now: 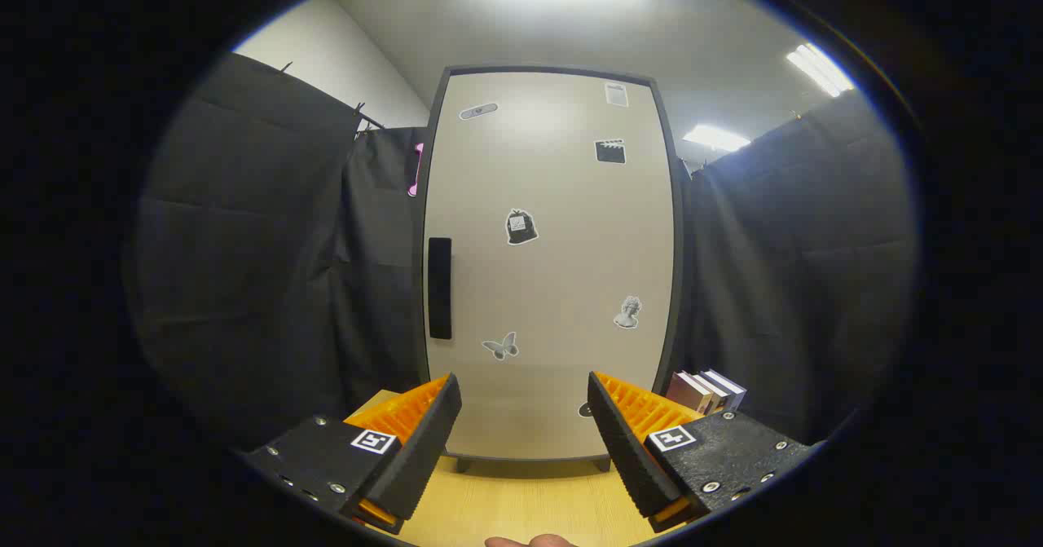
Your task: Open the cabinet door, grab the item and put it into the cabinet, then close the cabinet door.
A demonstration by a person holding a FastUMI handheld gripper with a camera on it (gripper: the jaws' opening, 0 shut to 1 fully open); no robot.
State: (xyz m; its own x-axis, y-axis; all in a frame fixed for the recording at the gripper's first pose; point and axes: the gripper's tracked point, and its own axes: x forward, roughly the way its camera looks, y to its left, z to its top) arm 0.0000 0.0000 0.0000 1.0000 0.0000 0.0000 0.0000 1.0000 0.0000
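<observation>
Ahead: one shut cabinet door (550,262) | gripper (524,437) open, empty | four books (706,390)

The cabinet (554,286) is standing upright on the bench (521,506), its pale door (562,343) sitting shut inside a dark frame. A black vertical handle (439,288) is sitting near the door's left edge, and small stickers (521,227) are dotting its face.

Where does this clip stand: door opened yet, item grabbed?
Nothing looks done yet. The cabinet door is shut, its black handle untouched. The tongs are open and empty, facing the door from short of it. Books stand right of the cabinet, possibly the item. Still left: open, grab, place, close.
</observation>
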